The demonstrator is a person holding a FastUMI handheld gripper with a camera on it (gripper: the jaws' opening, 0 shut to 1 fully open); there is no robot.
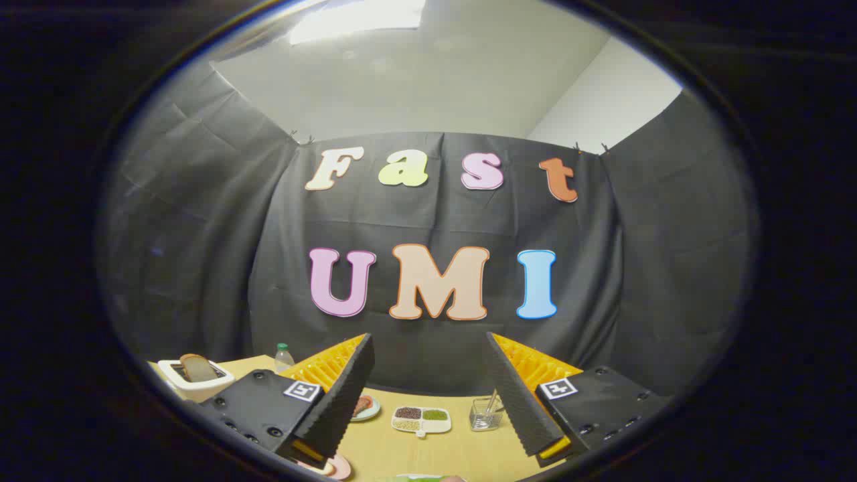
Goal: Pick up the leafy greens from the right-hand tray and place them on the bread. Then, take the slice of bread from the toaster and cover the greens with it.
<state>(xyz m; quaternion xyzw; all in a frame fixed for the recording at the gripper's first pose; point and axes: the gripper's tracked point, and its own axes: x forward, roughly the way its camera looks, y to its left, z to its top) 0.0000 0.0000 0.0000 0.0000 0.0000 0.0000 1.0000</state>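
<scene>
**Gripper raised over the table, fingers apart, nothing held**

Greens (418,477): a thin sliver of green shows at the near edge of the table (469,452), below and between the fingers. Too little is visible to tell what it rests on.

Bread slice (198,367): stands upright in the slot of the white toaster (197,381), at the far left corner of the table, beyond the left finger. Brown crust, top half clear of the slot.

Gripper (428,395): jaws wide apart and empty. Both fingers (341,402) are black with ribbed inner faces and orange backing, and each base carries a small square marker. They point toward the far edge of the table and the black cloth wall, well above the table top.

Other items on the table, seen between the fingers:
- A small plate (367,407) just beside the left finger, partly hidden by it, with something reddish on it.
- A white divided dish (421,420) near the middle, holding dark, green and pale contents in separate compartments.
- A clear glass (485,413) with a thin utensil standing in it, just beside the right finger.

A clear bottle (283,357) with a green cap stands at the far edge, between the toaster and the left finger. A pink-rimmed plate (338,466) sits at the near edge under the left finger, mostly hidden.
</scene>
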